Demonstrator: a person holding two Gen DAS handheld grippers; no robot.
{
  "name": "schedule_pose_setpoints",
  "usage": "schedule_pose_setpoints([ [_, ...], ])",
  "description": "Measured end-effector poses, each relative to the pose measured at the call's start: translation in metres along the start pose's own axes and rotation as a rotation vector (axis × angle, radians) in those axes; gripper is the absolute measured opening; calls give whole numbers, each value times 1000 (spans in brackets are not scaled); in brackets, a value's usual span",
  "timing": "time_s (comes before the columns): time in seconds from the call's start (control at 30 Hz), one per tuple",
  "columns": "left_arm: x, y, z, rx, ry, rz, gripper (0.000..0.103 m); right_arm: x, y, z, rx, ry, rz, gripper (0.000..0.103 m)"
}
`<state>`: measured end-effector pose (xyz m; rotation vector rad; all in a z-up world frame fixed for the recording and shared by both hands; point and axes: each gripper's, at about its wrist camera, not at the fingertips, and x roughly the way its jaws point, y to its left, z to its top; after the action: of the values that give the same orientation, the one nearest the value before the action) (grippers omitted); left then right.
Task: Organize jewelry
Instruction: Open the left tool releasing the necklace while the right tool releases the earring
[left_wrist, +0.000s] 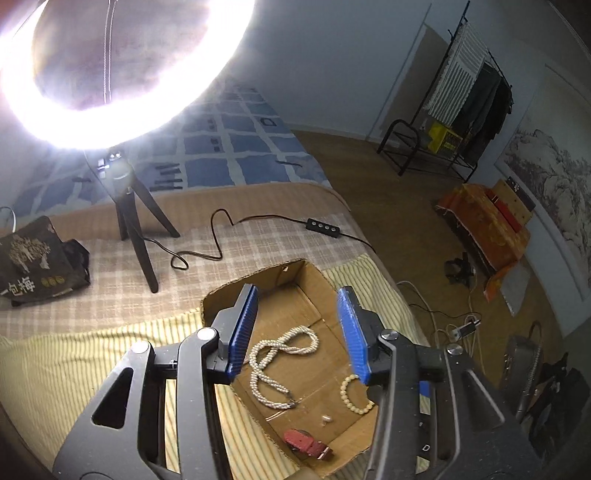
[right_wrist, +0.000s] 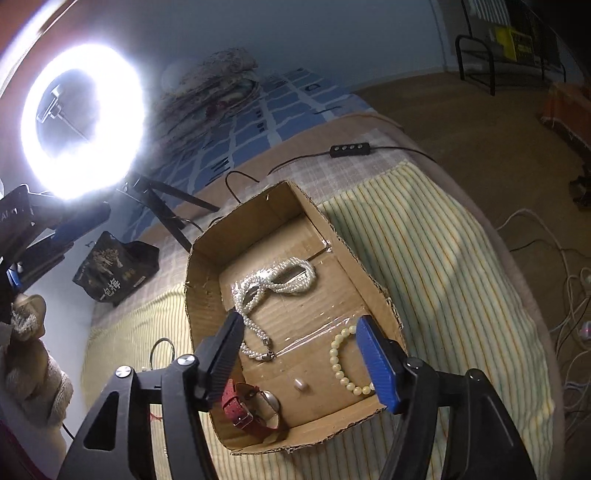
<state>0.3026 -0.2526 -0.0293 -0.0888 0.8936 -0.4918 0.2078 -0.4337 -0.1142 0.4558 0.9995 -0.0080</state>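
Observation:
An open cardboard box (left_wrist: 221, 295) (right_wrist: 201, 280) lies on the striped bedspread. Inside it lie a white pearl necklace (left_wrist: 275, 365) (right_wrist: 275, 286), a cream bead bracelet (left_wrist: 351, 398) (right_wrist: 341, 363), a red-strapped watch (left_wrist: 306, 443) (right_wrist: 255, 406) and a small pale bead (left_wrist: 325, 419) (right_wrist: 300, 384). My left gripper (left_wrist: 297, 306) is open and empty above the box, its blue pads either side of the necklace. My right gripper (right_wrist: 299, 328) is open and empty above the box's near half. A metal ring (right_wrist: 162, 350) lies on the bedspread left of the box.
A lit ring light on a black tripod (left_wrist: 136, 236) (right_wrist: 170, 206) stands behind the box, its cable and switch (left_wrist: 320, 223) (right_wrist: 350, 149) trailing across the bed. A black printed bag (left_wrist: 37, 258) (right_wrist: 114, 269) lies at left. The bed edge drops off at right to a floor with cables.

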Motion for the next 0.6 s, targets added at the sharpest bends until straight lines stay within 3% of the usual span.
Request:
schedule_pose_setpoints([
  [0.6, -45, 34, -20, -13, -13, 58, 46, -22, 37, -15, -115, -41, -49, 69],
])
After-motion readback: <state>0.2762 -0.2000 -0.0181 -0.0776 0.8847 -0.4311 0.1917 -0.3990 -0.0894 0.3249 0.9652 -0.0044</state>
